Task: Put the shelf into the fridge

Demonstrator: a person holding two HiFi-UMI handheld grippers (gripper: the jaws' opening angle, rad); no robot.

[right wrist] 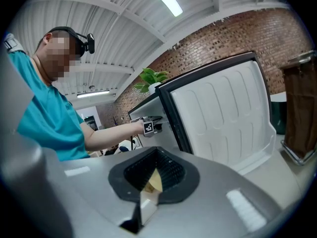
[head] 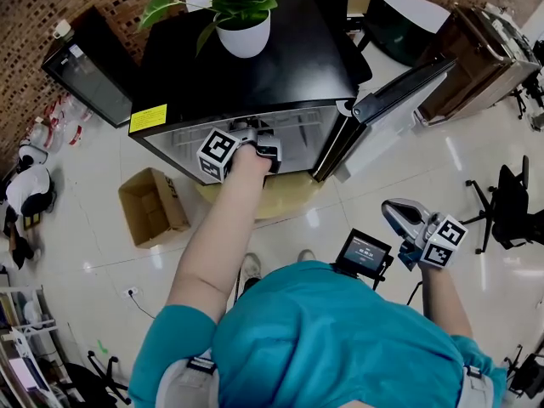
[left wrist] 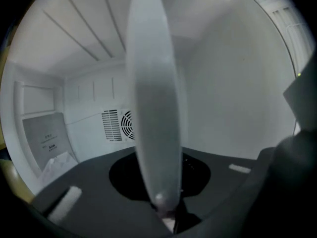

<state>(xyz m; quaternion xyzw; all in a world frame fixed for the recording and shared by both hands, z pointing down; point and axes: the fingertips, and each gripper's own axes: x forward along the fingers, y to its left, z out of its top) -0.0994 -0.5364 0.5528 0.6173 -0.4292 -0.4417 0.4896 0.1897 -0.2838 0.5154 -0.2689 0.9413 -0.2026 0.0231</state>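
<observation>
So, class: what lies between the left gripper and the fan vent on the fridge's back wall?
The translucent shelf, seen edge-on in the left gripper view, partly covering the vent.

support: floor (head: 102,253) | on it: open cardboard box (head: 153,206) | fridge top (head: 289,58): potted plant (head: 244,24)

Potted plant (head: 243,25) sat on fridge (head: 246,79) top, toward back edge; door (head: 399,92) open right; cardboard box (head: 153,206) on floor (head: 93,164) front-left; shelf (left wrist: 153,108) inside fridge.

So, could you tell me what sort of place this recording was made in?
Likely a lab or workshop in an office-type room: a brick wall, an office chair, and a fridge standing out in the open.
</observation>
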